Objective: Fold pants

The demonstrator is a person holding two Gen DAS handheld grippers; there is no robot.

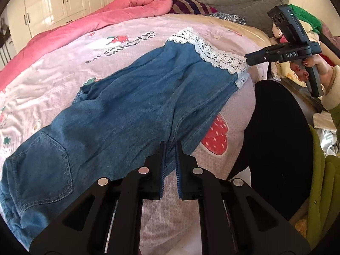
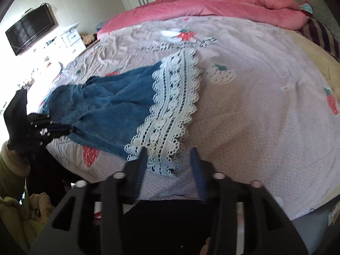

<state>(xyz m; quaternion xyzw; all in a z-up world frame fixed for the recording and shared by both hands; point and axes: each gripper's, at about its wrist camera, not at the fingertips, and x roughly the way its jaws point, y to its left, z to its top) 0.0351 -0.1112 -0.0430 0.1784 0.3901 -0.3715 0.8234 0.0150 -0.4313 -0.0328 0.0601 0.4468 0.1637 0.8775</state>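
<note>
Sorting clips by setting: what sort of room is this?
A bedroom, most likely: a bed under a strawberry-print cover, a pink quilt bunched along it, and a wall-mounted TV.

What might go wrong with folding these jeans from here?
The left gripper pinches only a thin edge of the denim pants, so it may slip free. The right gripper stands open over the lace hem, whose holes could snag a finger. The denim is already rumpled, so creases may fold in.

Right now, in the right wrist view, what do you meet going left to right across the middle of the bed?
Left gripper pinching the pants' edge → blue pants → white lace hem → bare strawberry bedsheet.
</note>
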